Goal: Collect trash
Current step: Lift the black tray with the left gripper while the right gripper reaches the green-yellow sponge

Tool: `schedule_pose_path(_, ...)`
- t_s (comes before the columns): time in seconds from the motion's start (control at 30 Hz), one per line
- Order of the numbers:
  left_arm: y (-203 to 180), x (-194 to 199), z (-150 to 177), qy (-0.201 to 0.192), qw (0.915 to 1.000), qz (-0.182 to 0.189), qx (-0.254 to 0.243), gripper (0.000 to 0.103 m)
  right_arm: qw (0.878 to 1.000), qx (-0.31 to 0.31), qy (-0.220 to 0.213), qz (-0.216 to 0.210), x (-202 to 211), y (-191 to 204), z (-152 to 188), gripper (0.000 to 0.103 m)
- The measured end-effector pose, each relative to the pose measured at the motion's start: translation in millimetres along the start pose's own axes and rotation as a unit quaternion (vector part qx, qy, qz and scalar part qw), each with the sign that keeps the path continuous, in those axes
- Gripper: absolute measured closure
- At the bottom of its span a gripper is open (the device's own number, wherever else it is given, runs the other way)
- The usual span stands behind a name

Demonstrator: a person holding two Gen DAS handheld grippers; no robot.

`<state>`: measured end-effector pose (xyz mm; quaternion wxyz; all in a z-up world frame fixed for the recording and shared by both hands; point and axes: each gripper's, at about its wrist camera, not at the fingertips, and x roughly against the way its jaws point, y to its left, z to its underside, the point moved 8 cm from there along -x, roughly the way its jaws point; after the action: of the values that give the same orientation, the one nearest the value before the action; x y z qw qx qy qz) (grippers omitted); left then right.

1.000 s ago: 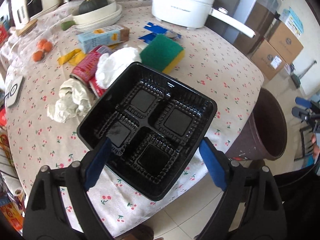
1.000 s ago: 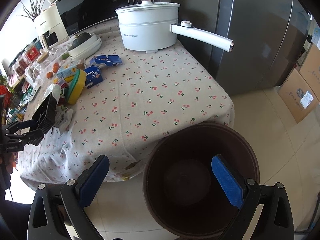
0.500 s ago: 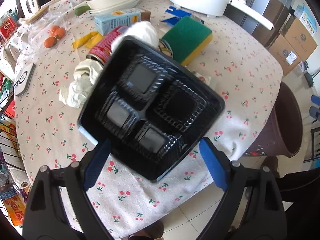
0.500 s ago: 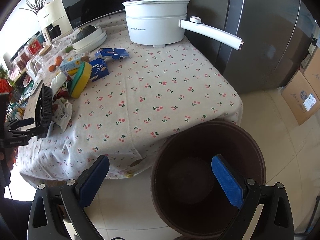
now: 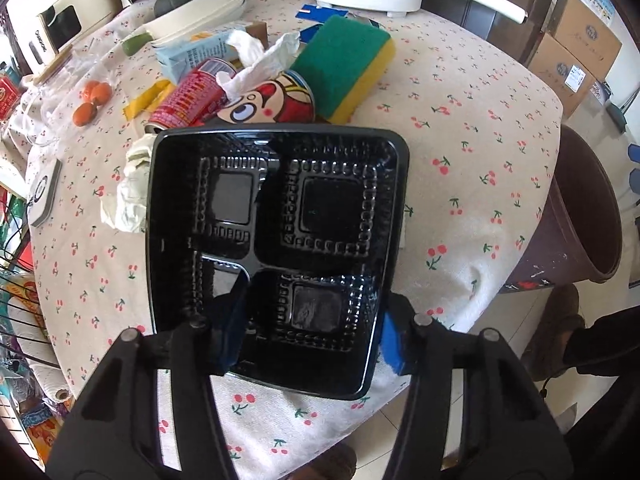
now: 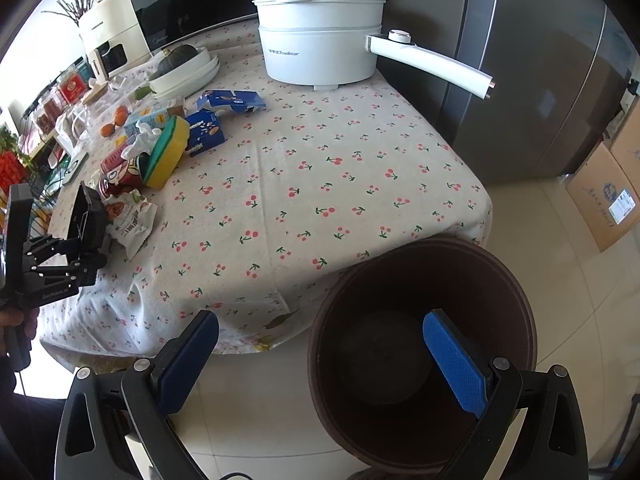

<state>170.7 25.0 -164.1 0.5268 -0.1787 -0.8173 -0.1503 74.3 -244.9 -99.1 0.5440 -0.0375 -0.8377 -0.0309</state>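
Between left gripper [image 5: 310,338] pads, black tray [image 5: 280,236]

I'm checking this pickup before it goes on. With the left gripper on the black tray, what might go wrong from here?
1. The left gripper clamps only the near corner of the black tray, one finger inside, one outside; thin plastic may flex and slip.
2. The tray leans against the cans and tissue; lifting may drag them.
3. The bin stands off the table, so a drop would hit the floor.

Cherry-print table [image 6: 320,184] with white pot [image 6: 320,48], sponge [image 5: 344,64], cans [image 5: 188,100], cartons [image 6: 208,128], crumpled tissues [image 5: 128,196].
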Motion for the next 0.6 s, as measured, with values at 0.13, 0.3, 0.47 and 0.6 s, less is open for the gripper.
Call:
schedule_pose_path(0.13, 3, 12, -6, -0.018, 0.9997, -0.011, 0.01, 0.046, 1.0, 0.0, -0.002, -0.001, 1, 1, -1, 0.0)
schedule_pose_path(0.3, 17, 35, -14, -0.049, 0.9978, -0.024, 0.037, 0.046, 1.0, -0.003, -0.005, 0.004, 1, 1, -3, 0.0)
schedule_pose_path(0.47, 41, 49, -11, -0.058, 0.9935, -0.049, 0.085, 0.046, 0.999, 0.029, -0.009, 0.013, -8, 23, -17, 0.0)
schedule_pose_path(0.6, 57, 53, -6, -0.055, 0.9891, -0.078, 0.112, 0.046, 0.999, 0.047, -0.007, -0.022, -24, 67, -39, 0.0)
